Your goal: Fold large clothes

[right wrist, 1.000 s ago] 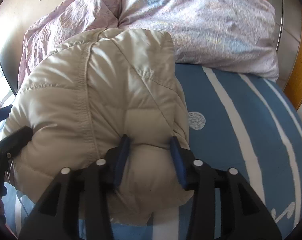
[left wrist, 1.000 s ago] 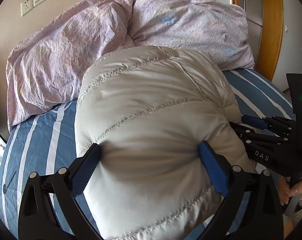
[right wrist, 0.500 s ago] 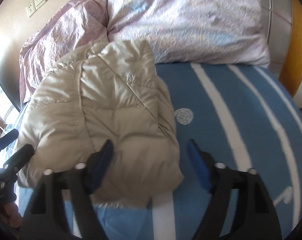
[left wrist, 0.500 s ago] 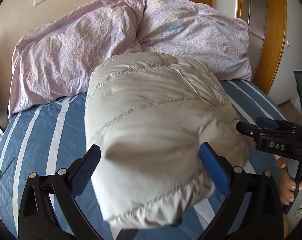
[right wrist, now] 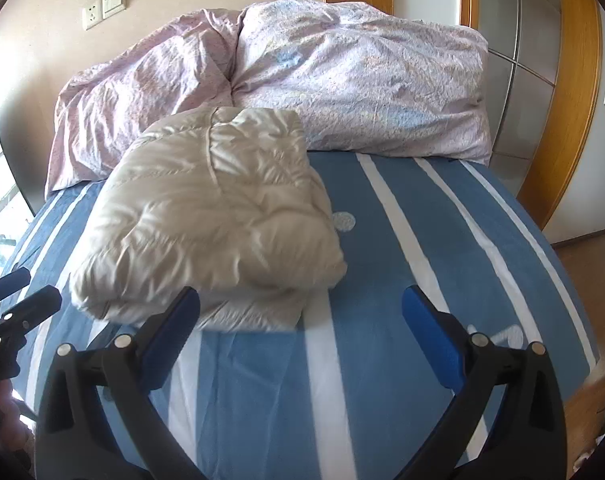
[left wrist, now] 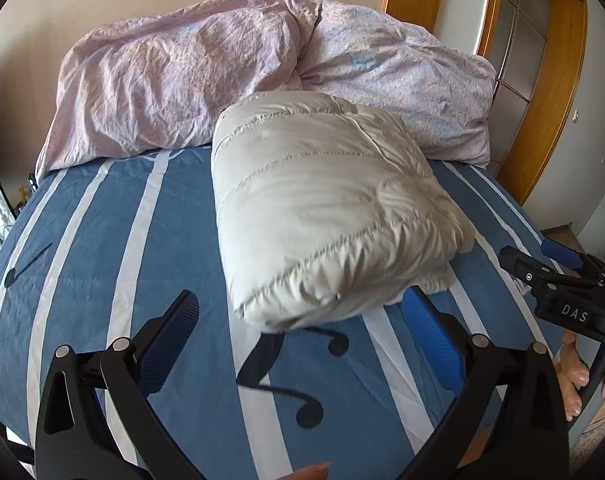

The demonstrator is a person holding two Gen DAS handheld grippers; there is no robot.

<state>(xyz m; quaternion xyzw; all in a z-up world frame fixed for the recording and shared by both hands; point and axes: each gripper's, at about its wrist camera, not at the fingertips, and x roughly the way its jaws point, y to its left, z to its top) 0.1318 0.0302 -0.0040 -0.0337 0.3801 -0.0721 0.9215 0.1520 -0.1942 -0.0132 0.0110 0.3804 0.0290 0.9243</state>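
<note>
Looking along my left gripper (left wrist: 302, 340), I see its blue pads spread wide with nothing between them, the puffy cream jacket (left wrist: 326, 216) lying folded just beyond the tips and not touching them. My right gripper (right wrist: 302, 336) is equally wide apart and empty; its left pad overlaps the jacket's near edge in that view, though I cannot tell whether it touches. The jacket sits as a thick bundle on the blue striped sheet (left wrist: 102, 240), its far edge pressed up against the crumpled pink duvet (left wrist: 182, 80) at the head of the bed. Its near edge shows a stitched hem curling over lower layers. To the left of the bundle I have a broad stretch of bare sheet; to the right, a wider one running out to the bed's edge beside the wooden door frame (right wrist: 570, 120). Near me, sheet lies open under both grippers.
</note>
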